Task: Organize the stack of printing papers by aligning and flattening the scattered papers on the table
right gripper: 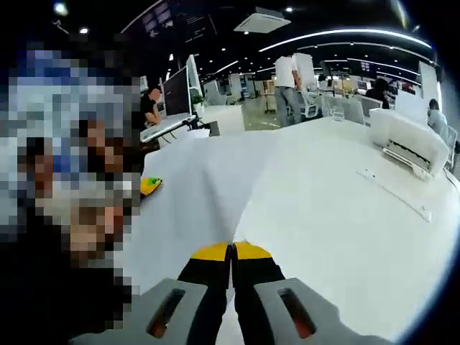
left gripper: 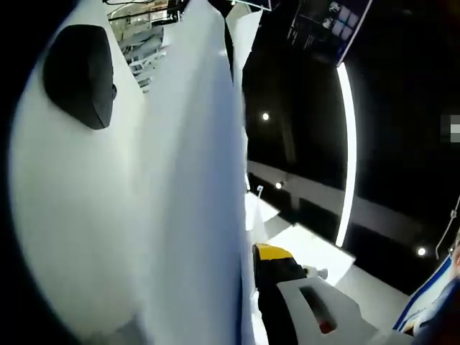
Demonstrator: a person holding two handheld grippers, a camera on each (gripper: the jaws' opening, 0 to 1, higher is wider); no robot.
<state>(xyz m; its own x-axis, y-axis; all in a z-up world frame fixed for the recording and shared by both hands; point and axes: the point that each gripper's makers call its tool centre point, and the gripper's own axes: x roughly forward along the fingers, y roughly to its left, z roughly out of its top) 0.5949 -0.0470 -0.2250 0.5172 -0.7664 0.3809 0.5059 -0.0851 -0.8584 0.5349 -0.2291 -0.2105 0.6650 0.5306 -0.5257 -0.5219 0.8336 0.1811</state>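
In the left gripper view, white printing paper sheets [left gripper: 180, 187] are standing close against the camera, lifted off the white desk [left gripper: 316, 251], probably so their edges can be squared. A dark pad [left gripper: 80, 75] is pressing on the paper; how far the left gripper is opened I cannot tell. The right gripper [left gripper: 287, 287] is entering low right.

In the right gripper view, the right gripper [right gripper: 233, 253] is pinching the sheets' edge, jaws nearly together, the paper stretching away over the desk [right gripper: 345, 208].
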